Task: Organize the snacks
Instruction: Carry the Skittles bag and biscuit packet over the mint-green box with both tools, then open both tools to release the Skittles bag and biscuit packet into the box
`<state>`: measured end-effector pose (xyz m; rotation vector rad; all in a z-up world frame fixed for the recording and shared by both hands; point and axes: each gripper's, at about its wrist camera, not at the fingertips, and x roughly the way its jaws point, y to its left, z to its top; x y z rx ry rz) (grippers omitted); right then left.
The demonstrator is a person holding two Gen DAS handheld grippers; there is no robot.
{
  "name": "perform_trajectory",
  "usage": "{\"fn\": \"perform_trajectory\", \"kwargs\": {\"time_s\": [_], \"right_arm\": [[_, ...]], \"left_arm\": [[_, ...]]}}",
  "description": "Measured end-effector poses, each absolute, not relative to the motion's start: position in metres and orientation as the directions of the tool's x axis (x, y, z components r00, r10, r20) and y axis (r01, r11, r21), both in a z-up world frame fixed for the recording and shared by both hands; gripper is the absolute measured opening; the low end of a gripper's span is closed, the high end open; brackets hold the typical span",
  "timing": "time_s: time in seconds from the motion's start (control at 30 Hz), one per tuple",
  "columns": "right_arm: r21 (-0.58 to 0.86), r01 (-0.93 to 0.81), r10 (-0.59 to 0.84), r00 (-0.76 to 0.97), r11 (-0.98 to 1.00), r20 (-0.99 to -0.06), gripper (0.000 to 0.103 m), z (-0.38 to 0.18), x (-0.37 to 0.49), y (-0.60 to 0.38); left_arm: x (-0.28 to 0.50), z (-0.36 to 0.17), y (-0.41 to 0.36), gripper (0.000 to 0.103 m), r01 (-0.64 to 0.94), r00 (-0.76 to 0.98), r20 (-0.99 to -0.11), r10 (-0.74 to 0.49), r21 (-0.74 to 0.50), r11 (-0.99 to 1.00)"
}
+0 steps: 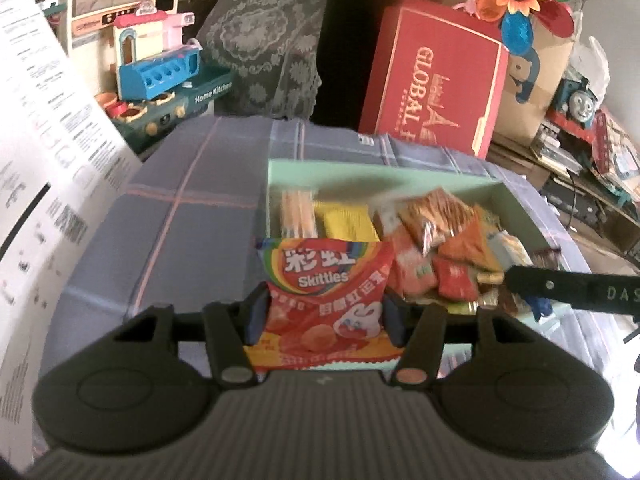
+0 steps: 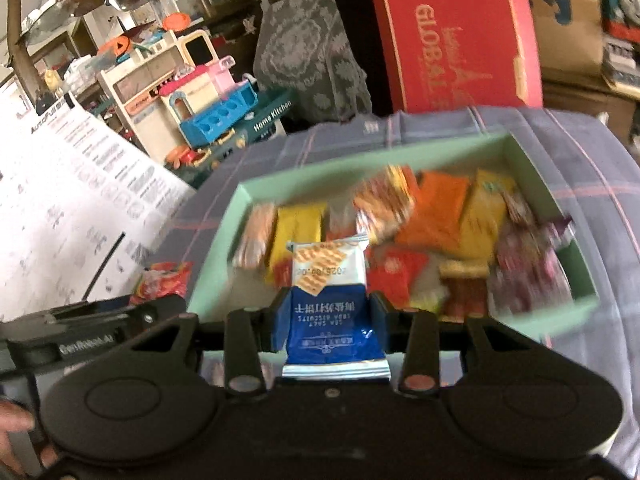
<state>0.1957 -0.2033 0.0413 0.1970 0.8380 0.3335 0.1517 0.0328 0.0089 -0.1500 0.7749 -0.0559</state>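
A red Skittles bag (image 1: 320, 276) hangs upright between the fingers of my left gripper (image 1: 325, 304), which is shut on its lower half. It is just in front of the near left corner of the mint-green box (image 1: 360, 170). The box holds several snack packets in orange, yellow and red. My right gripper (image 2: 330, 304) is shut on a blue and white cracker packet (image 2: 328, 268), held upside down above the near edge of the green box (image 2: 360, 156). The left gripper's body (image 2: 80, 332) and the Skittles bag (image 2: 164, 280) show at the left of the right wrist view.
The box lies on a blue plaid cloth (image 1: 192, 200). A printed white sheet (image 1: 52, 160) stands at the left. Behind are a red gift box (image 1: 436, 76), a lace-covered chair (image 1: 264, 44) and a toy kitchen (image 1: 160, 72). A person's hand (image 2: 16, 424) shows at the lower left.
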Motion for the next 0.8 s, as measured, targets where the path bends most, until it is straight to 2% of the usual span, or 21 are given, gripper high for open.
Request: {"fn": "perform_trajectory", "kwargs": {"time_s": [0.47,0.53,0.57,0.6,0.63,0.67,0.7,0.77,0.8], "right_arm": [[0.301,-0.193,0.356,0.587,0.934,-0.728,0.041,0.024,0.317,-0.164],[0.296,-0.196,0.353,0.592,0.935,-0.725,0.045,0.021,0.326,-0.159],[0.289,-0.198,0.349,0.597,0.936,-0.722,0.047,0.020,0.329,-0.156],[0.285,-0.198,0.346,0.600,0.938,-0.722,0.059,0.020,0.330,-0.156],[0.284,-0.199,0.345,0.604,0.938,-0.718,0.068,0.020,0.330,-0.155],[0.281,-0.204,0.346,0.614,0.938,-0.710,0.083,0.021,0.328,-0.154],[0.276,-0.212,0.348,0.621,0.937,-0.703,0.090,0.022,0.326,-0.154],[0.264,-0.224,0.346,0.622,0.938,-0.702,0.092,0.023,0.319,-0.152],[0.260,-0.229,0.347,0.622,0.938,-0.702,0.098,0.023,0.318,-0.152]], "left_arm": [[0.217,-0.025,0.035,0.056,-0.005,0.652,-0.752,-0.096,-0.130,0.991],[0.220,-0.029,0.036,0.057,-0.006,0.643,-0.760,-0.096,-0.130,0.991],[0.220,-0.031,0.036,0.059,-0.006,0.643,-0.760,-0.097,-0.131,0.991],[0.219,-0.032,0.036,0.063,-0.006,0.647,-0.757,-0.096,-0.131,0.991],[0.219,-0.031,0.035,0.083,-0.007,0.651,-0.753,-0.097,-0.134,0.991],[0.218,-0.030,0.036,0.103,-0.018,0.660,-0.746,-0.090,-0.135,0.991],[0.216,-0.029,0.036,0.103,-0.035,0.677,-0.732,-0.075,-0.134,0.990],[0.215,-0.027,0.038,0.103,-0.050,0.685,-0.725,-0.068,-0.140,0.989],[0.215,-0.027,0.039,0.103,-0.055,0.679,-0.730,-0.074,-0.151,0.987]]}}
